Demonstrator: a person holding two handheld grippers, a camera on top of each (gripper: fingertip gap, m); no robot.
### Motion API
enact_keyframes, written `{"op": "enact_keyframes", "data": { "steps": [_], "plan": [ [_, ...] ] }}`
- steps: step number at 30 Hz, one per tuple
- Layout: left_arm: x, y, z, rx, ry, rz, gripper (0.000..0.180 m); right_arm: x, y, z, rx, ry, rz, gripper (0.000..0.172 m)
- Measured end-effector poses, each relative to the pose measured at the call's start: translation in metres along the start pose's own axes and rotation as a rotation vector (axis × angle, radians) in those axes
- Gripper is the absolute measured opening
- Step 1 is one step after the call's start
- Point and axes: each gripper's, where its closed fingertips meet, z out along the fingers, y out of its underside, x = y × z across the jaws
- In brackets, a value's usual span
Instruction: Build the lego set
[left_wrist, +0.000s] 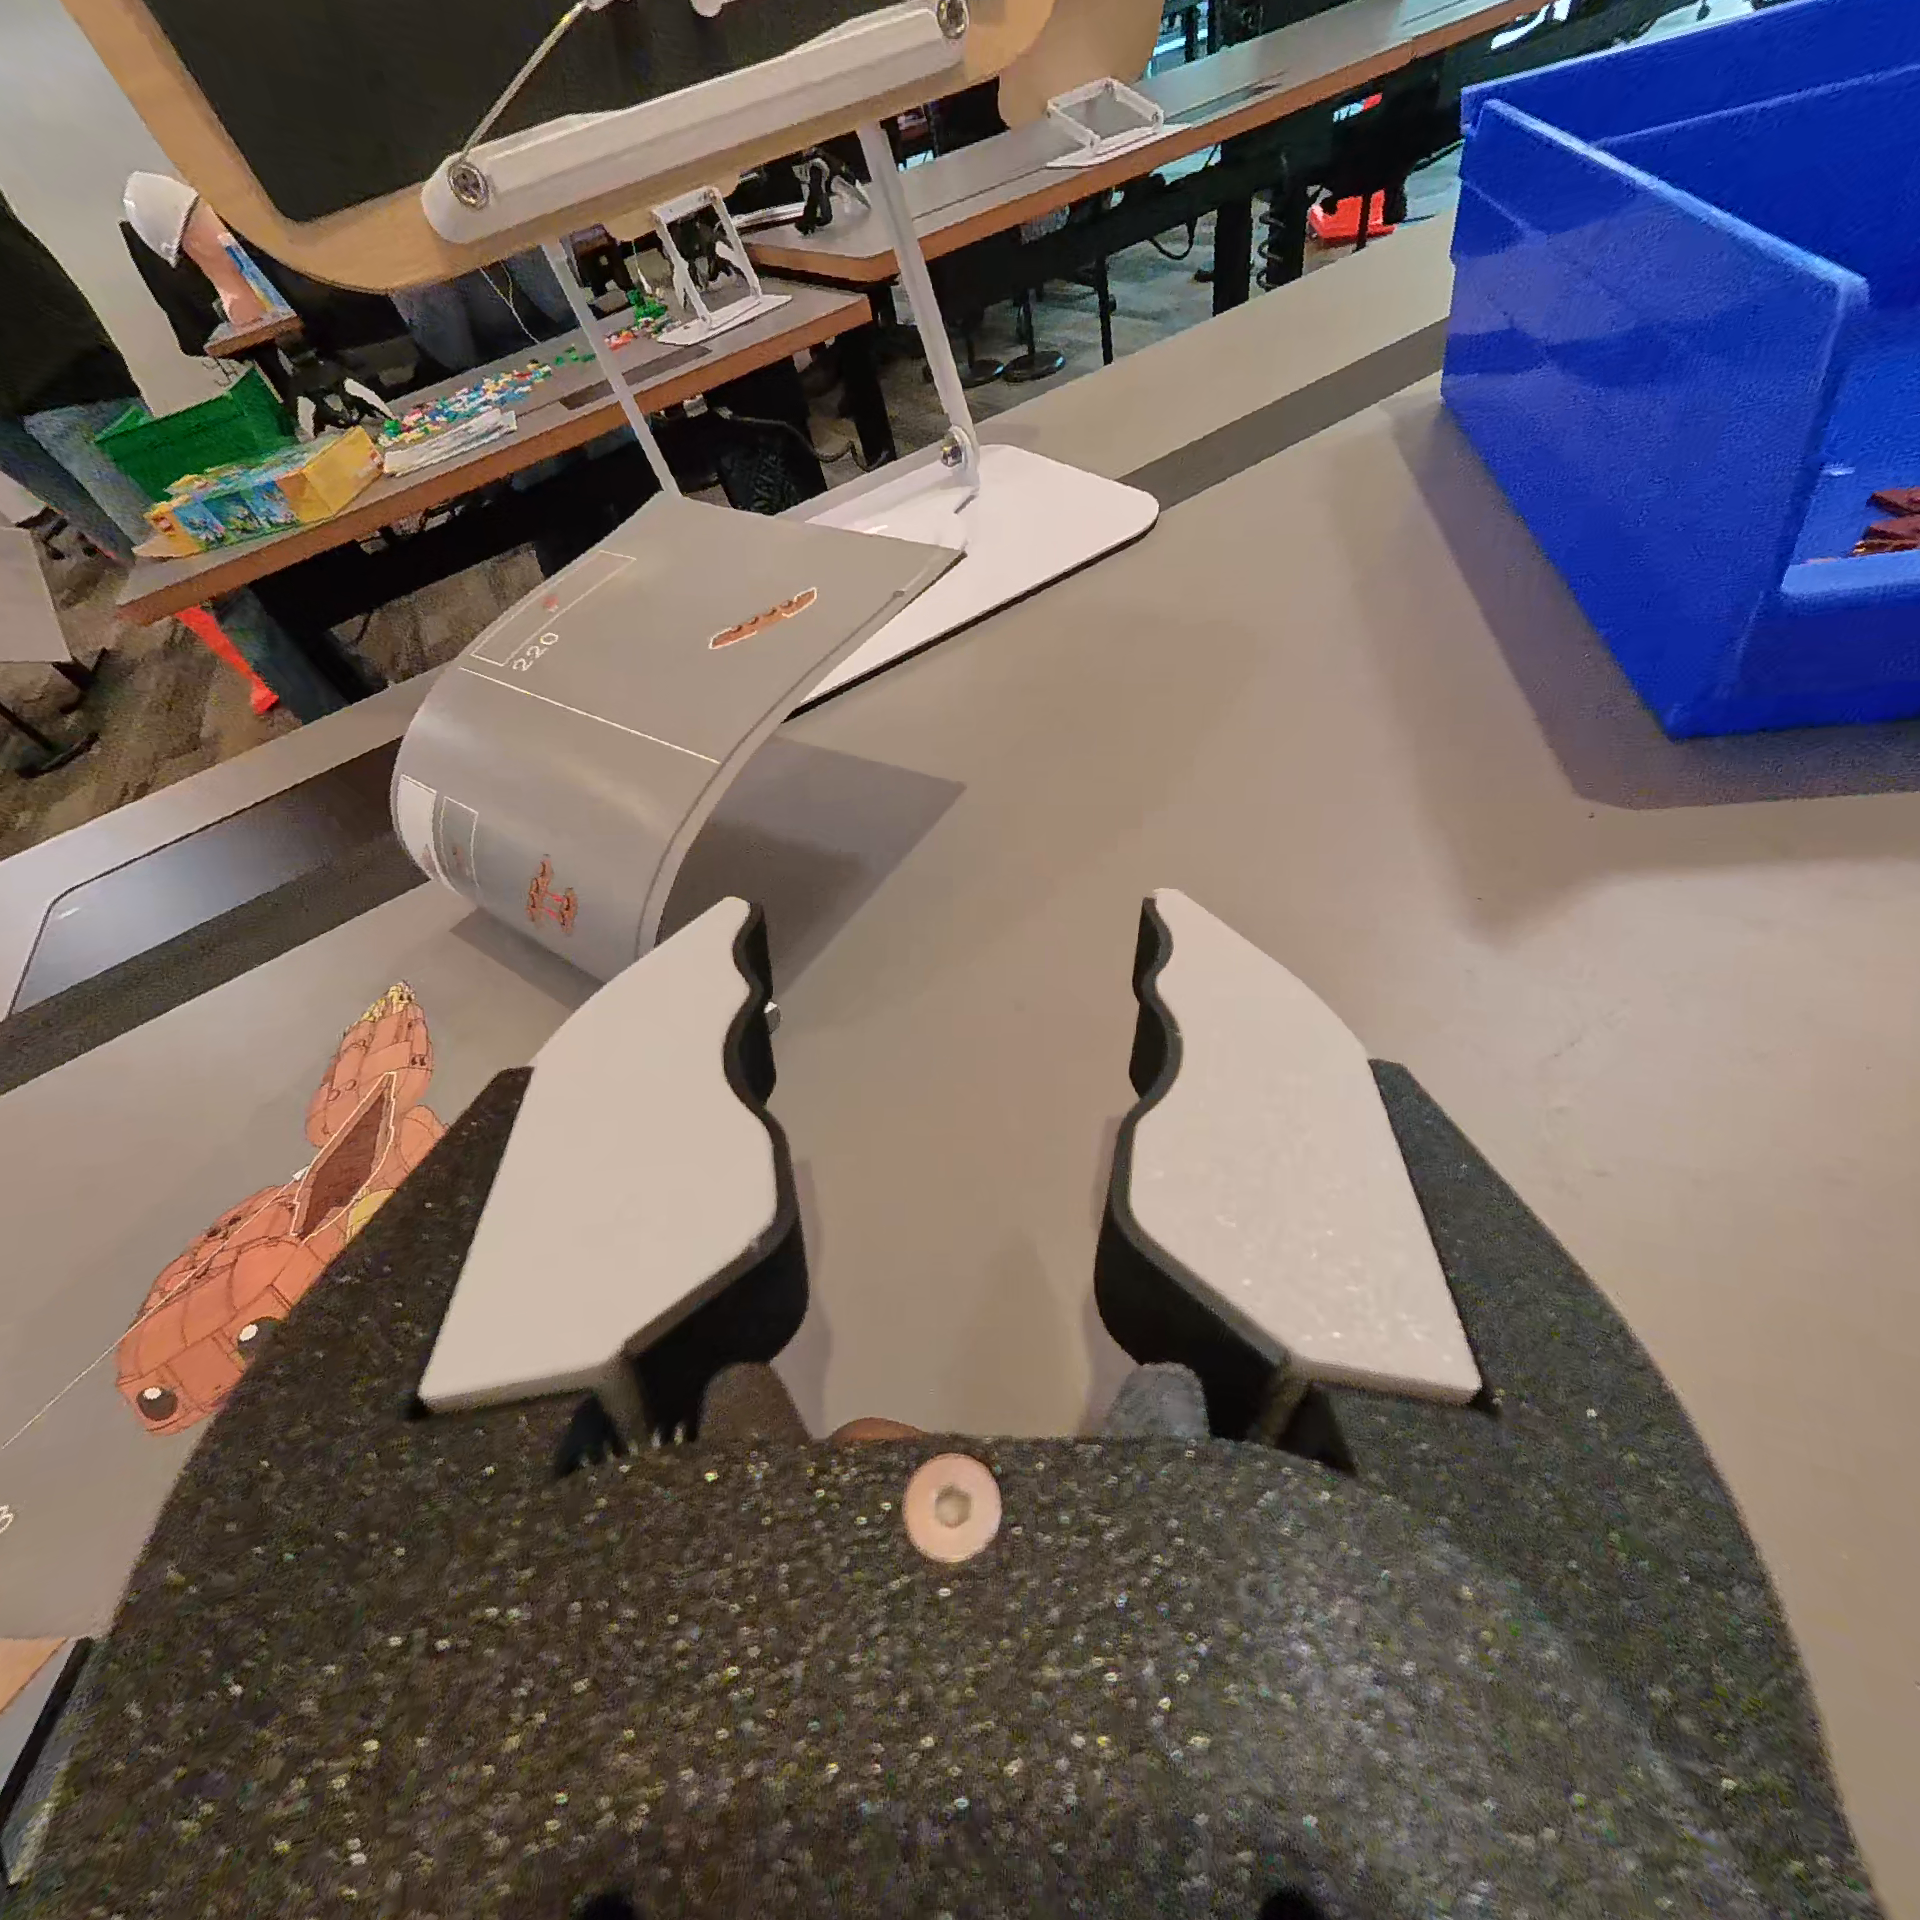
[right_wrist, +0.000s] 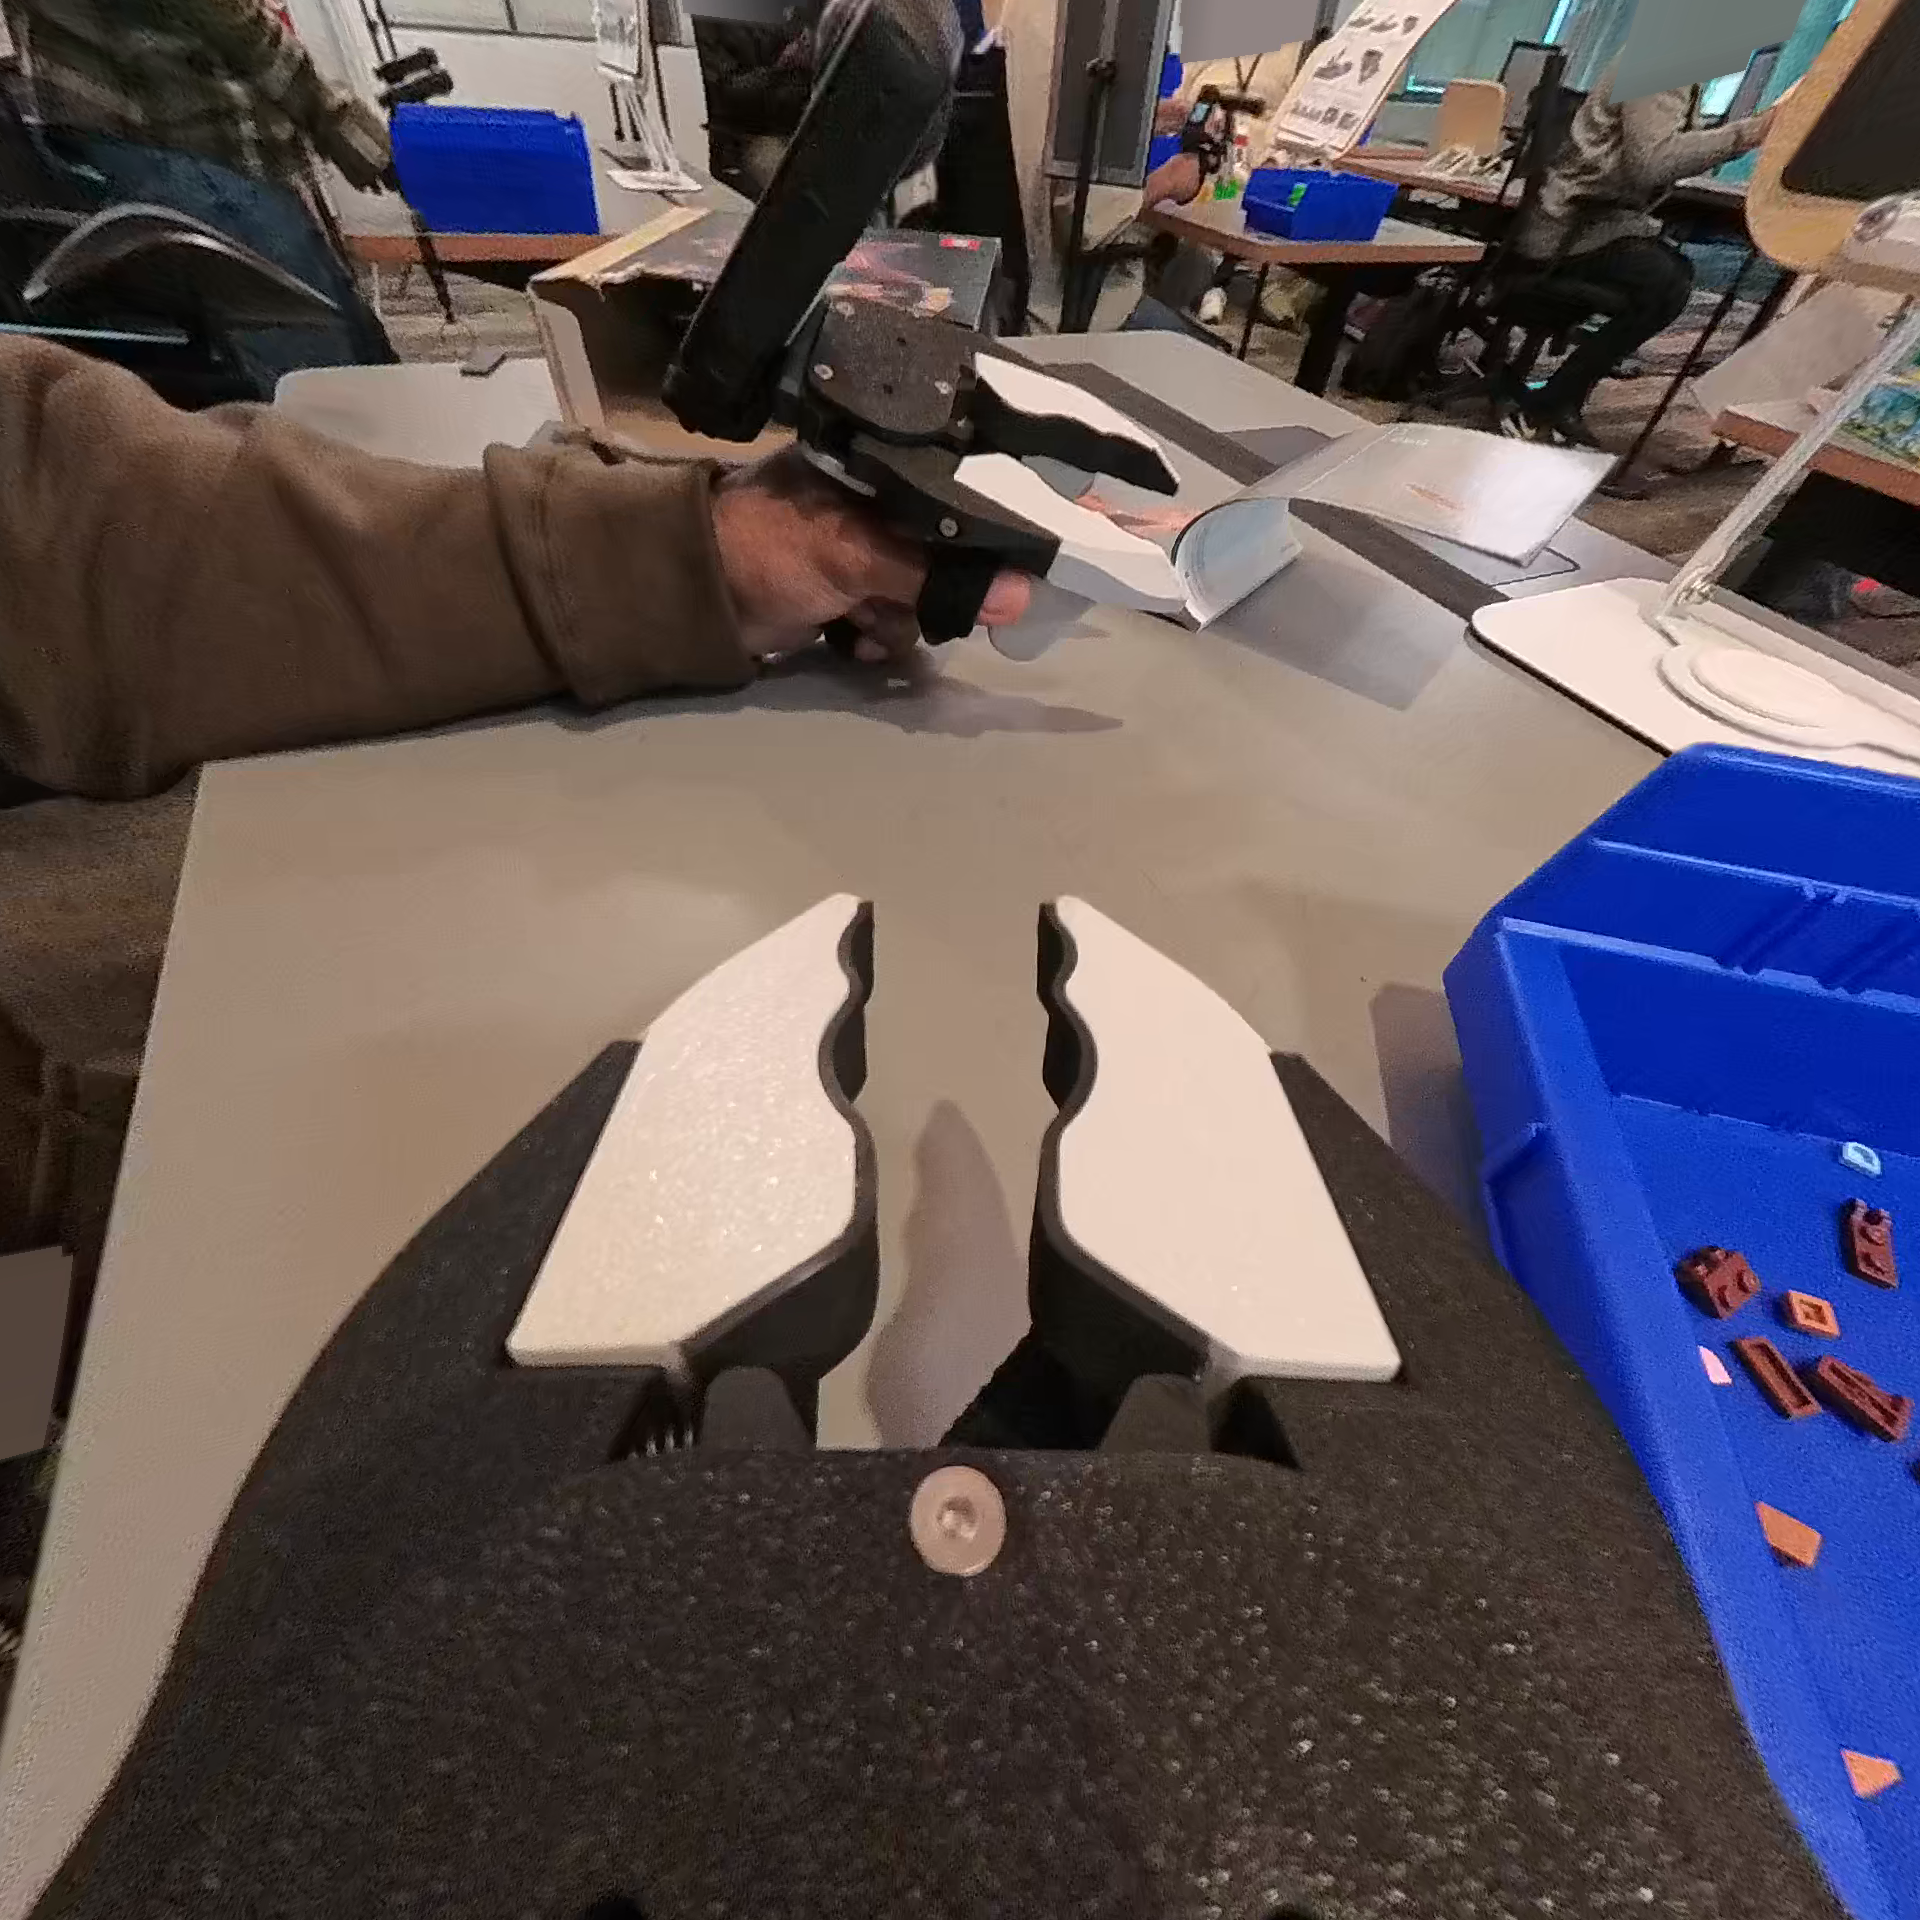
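Note:
My left gripper (left_wrist: 951, 914) is open and empty, low over the grey table (left_wrist: 1247, 935). An open grey instruction booklet (left_wrist: 644, 665) with one page curled up lies just ahead of it and to its left. The right wrist view shows this gripper (right_wrist: 1158, 530) turned on its side, jaws apart, beside the booklet's curled page (right_wrist: 1236, 551). A hand in a brown sleeve (right_wrist: 312, 561) holds it. My right gripper (right_wrist: 956, 914) is open with a narrower gap, and only bare table shows between its fingers. A blue bin (right_wrist: 1558, 1039) stands to its right and holds several small brown bricks (right_wrist: 1787, 1351).
A white stand base (left_wrist: 1039, 520) carrying a tilted wood-framed panel sits behind the booklet. The blue bin (left_wrist: 1621, 416) fills the far right of the left wrist view. A printed brown model shows on the booklet's flat page (left_wrist: 291, 1226). Other tables, people and boxes stand behind.

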Motion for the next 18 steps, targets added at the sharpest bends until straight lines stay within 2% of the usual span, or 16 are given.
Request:
{"op": "enact_keyframes", "data": {
  "steps": [7,11,14,18],
  "plan": [
    [-0.002,0.001,0.0,-0.001,-0.003,-0.006,0.068,0.013,0.004,-0.01,0.009,-0.021,-0.004,0.03],
    [-0.003,0.001,-0.002,0.003,-0.002,-0.007,0.068,0.008,-0.005,-0.007,0.045,-0.031,0.018,0.03],
    [-0.004,0.0,-0.002,0.007,0.001,-0.007,0.068,-0.004,-0.016,0.015,0.055,-0.031,-0.001,0.03],
    [-0.006,-0.001,-0.002,0.017,0.015,-0.031,0.069,0.001,-0.023,0.069,-0.012,0.057,-0.044,0.03]
  ]
}}
